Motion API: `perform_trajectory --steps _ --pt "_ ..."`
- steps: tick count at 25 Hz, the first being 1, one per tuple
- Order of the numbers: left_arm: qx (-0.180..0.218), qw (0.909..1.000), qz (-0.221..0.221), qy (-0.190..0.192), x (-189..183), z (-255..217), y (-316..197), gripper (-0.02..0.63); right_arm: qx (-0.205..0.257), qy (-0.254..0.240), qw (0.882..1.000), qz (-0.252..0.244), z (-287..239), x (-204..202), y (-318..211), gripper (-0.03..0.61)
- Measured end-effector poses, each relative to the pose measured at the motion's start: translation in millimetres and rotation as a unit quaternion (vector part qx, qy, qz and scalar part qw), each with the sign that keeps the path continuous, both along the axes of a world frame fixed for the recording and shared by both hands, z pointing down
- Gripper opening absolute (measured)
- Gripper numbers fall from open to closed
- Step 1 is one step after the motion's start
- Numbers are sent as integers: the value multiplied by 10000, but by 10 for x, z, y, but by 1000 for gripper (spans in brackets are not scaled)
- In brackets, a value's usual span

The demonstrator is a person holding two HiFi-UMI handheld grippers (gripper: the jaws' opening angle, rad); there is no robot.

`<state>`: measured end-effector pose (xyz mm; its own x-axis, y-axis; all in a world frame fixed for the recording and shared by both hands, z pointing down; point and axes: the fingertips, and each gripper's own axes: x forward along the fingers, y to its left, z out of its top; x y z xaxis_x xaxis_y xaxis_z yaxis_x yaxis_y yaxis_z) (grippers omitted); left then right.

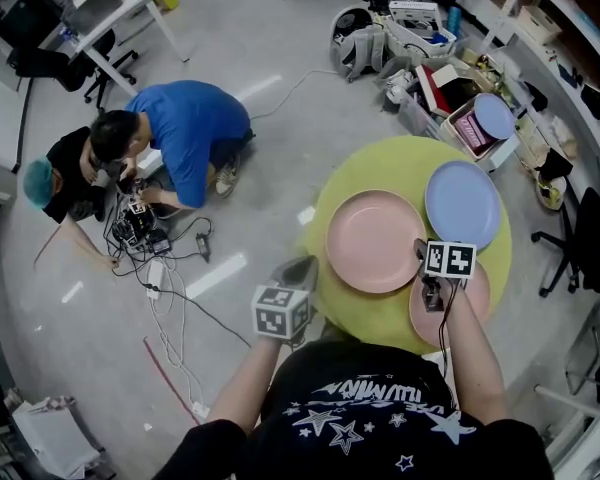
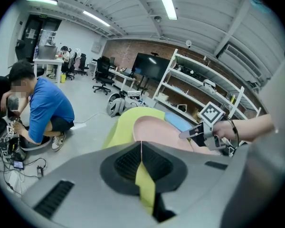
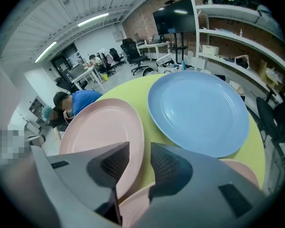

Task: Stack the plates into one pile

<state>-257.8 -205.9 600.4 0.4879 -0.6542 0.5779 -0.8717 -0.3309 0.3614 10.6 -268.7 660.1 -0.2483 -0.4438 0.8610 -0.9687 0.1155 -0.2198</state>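
Plates, three of them, lie unstacked on a round yellow-green table (image 1: 380,163), each flat on the top. Taking the table in the head view as a clock face, a large pink plate (image 1: 370,238) sits toward 9 o'clock, a blue plate (image 1: 465,200) toward 2 o'clock, and a second pink plate (image 1: 477,298) toward 5 o'clock, partly covered by the person's right hand and tool. A strip of bare table separates the blue plate from the large pink one. The two pink plates lie very close; whether their rims touch cannot be told.

The right gripper (image 3: 139,151) is over the gap between the two pink plates, pointing steeply down. Its jaws stand apart. The near rim of the large pink plate runs between them, with table and the second pink plate's edge showing below, and neither pad presses on anything.

The left gripper (image 2: 141,146) is held at the table's 8 o'clock edge, aimed across the top toward the large pink plate. Its jaws are together at the tips with nothing between them.

On the grey floor, at 10 o'clock in the head view, a person in a blue shirt (image 1: 185,133) and a person in a teal cap (image 1: 42,180) crouch over a tangle of cables (image 1: 155,268). Shelving (image 1: 570,58) and bins (image 1: 420,33) stand from 12 to 2 o'clock.
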Motion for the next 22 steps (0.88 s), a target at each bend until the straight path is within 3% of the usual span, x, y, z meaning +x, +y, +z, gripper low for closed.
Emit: perform_trajectory --steps 8,12,14,22 --pt "-120 9999 69 54 -62 108 -23 18 -369 273 9989 -129 145 -33 4 145" --pt "-141 9997 179 51 -12 133 -26 18 -465 393 9977 -304 165 -31 5 113" --pt "-133 9996 234 17 -4 146 -27 18 -464 375 9977 -331 162 -58 15 81" --pt "-108 9996 254 -112 67 99 21 18 -324 0 9994 -142 76 -66 25 56"
